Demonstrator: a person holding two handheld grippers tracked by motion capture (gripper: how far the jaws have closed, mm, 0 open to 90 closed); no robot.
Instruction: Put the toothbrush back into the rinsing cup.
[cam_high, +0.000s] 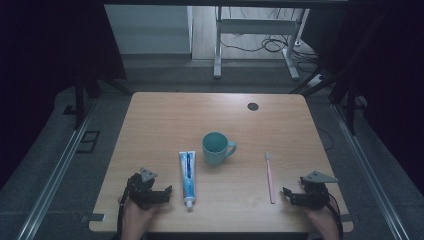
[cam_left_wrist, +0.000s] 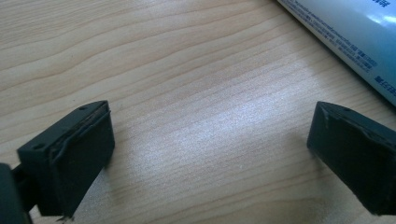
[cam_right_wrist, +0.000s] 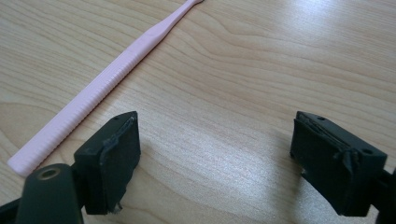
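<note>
A person's two hands rest at the near edge of a wooden counter (cam_high: 150, 115), each holding a black claw, with nothing between the jaws of either

The left claw (cam_high: 167, 192) lies low over the wood with its jaws spread wide; the left gripper view shows bare grain between them. A toothpaste tube (cam_high: 188, 177) lies flat just to the right of this claw, cap end toward the person, the tube's far end reaching past the claw toward the middle of the counter. In the left gripper view the tube (cam_left_wrist: 345, 37) crosses the upper right corner, ahead of the right-hand jaw and clear of it

The right claw (cam_high: 288, 194) also stands open and holds nothing. A pink toothbrush (cam_high: 270, 177) lies just to the left of it, handle end nearest the person and level with the claw, head pointing away. In the right gripper view the toothbrush (cam_right_wrist: 93, 93) runs slantwise from beside the left-hand jaw up toward the top of the picture; its handle end lies near that jaw but apart from it

A teal mug (cam_high: 216, 148) stands upright beyond both claws, between the tube and the toothbrush and nearer the tube, its handle turned toward the right claw's side
</note>
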